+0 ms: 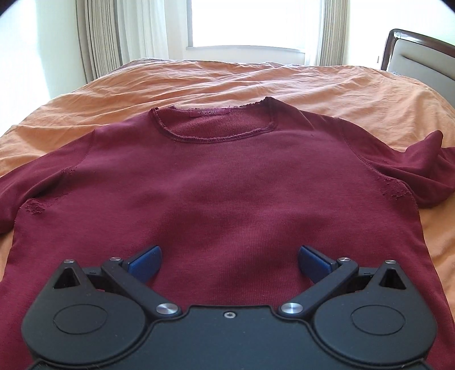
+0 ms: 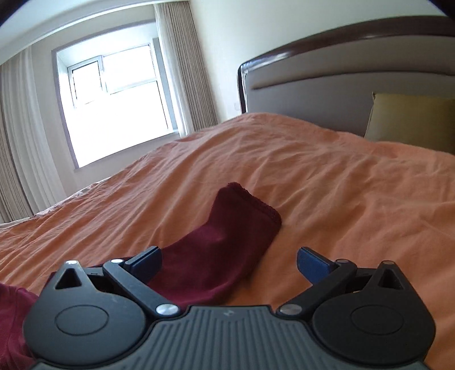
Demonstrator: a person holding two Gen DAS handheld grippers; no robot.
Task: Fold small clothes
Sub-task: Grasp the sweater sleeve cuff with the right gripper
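Left wrist view shows a dark red shirt [image 1: 227,182] spread flat, front up, across the middle of the frame on a bed with an orange bedspread [image 1: 256,82]. Its neckline points toward the window [image 1: 250,22] at top centre. One sleeve [image 1: 421,170] lies rumpled at the right edge. The left tongs [image 1: 229,263] hover over the shirt's lower part, spread wide and holding nothing. In the right wrist view, the right tongs [image 2: 229,263] are just as wide apart and also empty (a sleeve [image 2: 224,247] runs between the blue fingertips [image 2: 312,264] toward frame centre). A headboard [image 2: 341,82] and a yellow pillow [image 2: 412,119] fill the upper right.
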